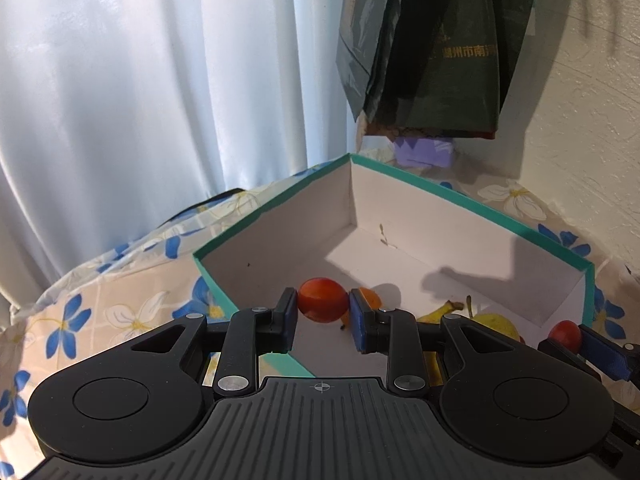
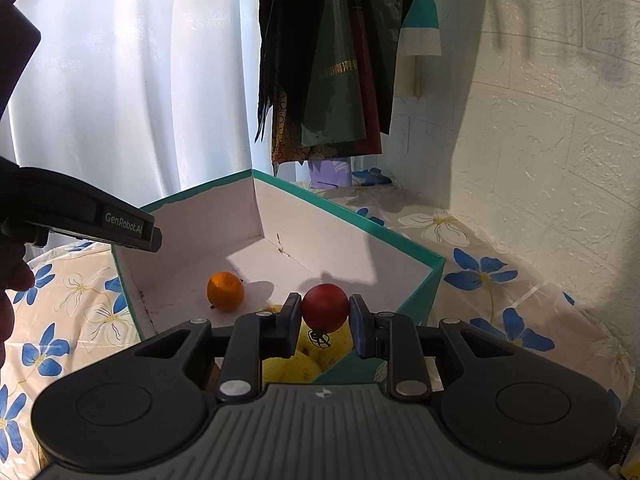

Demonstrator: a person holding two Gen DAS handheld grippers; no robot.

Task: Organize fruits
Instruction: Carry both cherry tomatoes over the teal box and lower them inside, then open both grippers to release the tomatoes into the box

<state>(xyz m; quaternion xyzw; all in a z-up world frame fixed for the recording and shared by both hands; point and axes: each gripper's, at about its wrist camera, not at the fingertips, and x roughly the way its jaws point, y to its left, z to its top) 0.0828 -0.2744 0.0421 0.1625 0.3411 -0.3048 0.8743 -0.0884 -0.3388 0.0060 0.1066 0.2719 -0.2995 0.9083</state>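
My left gripper (image 1: pixel 323 312) is shut on a red-orange tomato (image 1: pixel 322 300) and holds it over the near part of the teal-rimmed white box (image 1: pixel 280 204). My right gripper (image 2: pixel 325 316) is shut on a dark red tomato (image 2: pixel 324 306) above the same box (image 2: pixel 348 216); it also shows in the left wrist view (image 1: pixel 565 334). An orange (image 2: pixel 225 291) lies on the box floor, partly hidden in the left wrist view (image 1: pixel 370 298). A banana (image 1: pixel 440 312) and yellow pears (image 2: pixel 296 364) lie at the near end of the box.
The box stands on a table with a blue-flower cloth (image 2: pixel 500 280). A white curtain (image 1: pixel 160 100) hangs behind. Dark plastic bags (image 2: pixel 328 80) hang by the textured wall (image 2: pixel 520 140). A purple object (image 2: pixel 330 172) sits behind the box. The left gripper's body (image 2: pixel 100 224) reaches in.
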